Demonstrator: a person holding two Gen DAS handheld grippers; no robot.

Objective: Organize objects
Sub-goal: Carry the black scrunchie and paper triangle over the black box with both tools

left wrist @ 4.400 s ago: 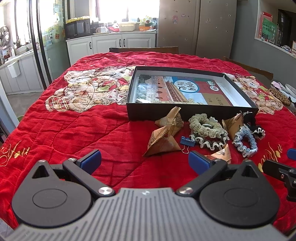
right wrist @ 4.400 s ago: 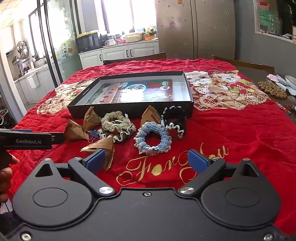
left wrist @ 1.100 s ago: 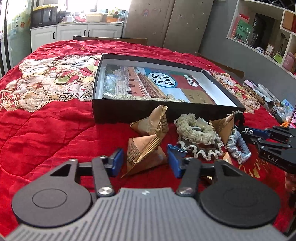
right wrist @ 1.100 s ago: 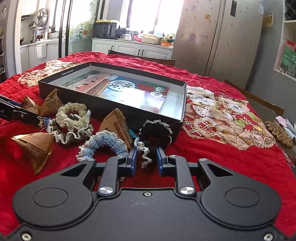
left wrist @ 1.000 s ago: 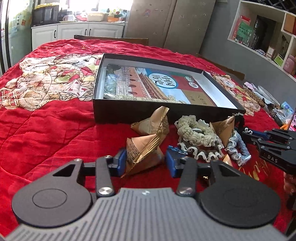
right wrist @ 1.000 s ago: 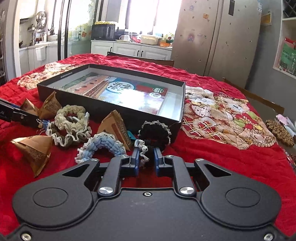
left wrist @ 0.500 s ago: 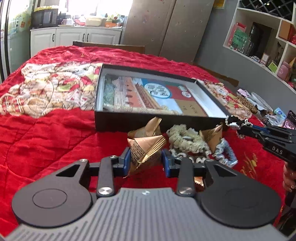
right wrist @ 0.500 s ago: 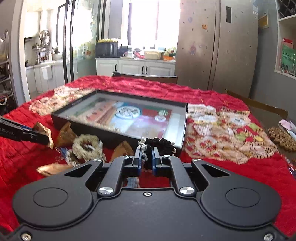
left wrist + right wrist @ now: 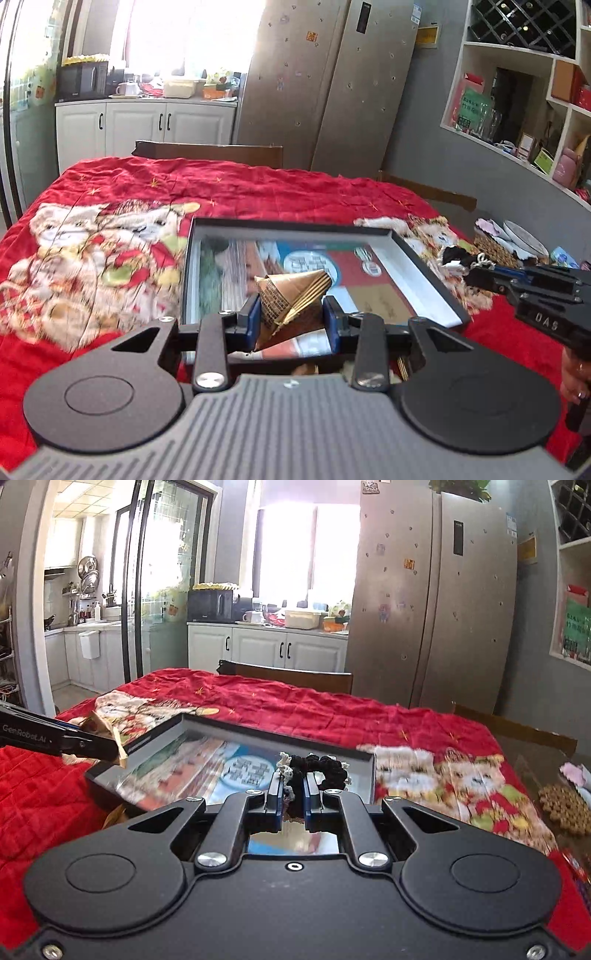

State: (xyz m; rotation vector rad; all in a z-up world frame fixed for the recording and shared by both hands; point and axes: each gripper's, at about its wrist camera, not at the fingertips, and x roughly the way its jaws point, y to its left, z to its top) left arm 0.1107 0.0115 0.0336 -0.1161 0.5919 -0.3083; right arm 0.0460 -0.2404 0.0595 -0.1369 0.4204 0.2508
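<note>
Two grippers are working over one black shallow box point(image 9: 424, 277), which is lying open on a red quilted cover point(image 9: 240, 184) with cartoon prints; the left gripper point(image 9: 291, 319) is holding one folded brown paper packet point(image 9: 291, 295) between its blue pads, its jaws standing narrow and pressing on both sides of the packet; the packet is hanging above the near part of the box, inside the line of the near wall. The right gripper point(image 9: 293, 794) is pinching one black crocheted scrunchie point(image 9: 321, 766) with white trim, its jaws standing almost fully closed on the fabric; the scrunchie is hanging over the right half of the box, close to the right-hand wall. Each gripper is showing in the other's view — the right one is entering the left wrist view from the right edge, the left one is entering the right wrist view from the left edge, with the packet at its tip over the box's left corner. The box floor is showing one printed sheet and is otherwise lying free; four low walls are bounding it. Open cover is lying left of the box and beyond its far wall; on the right, the cover is ending near a cluster of small brown pieces point(image 9: 563, 806). One chair back point(image 9: 207, 151) is standing at the far table edge; a second is standing at the right edge.
</note>
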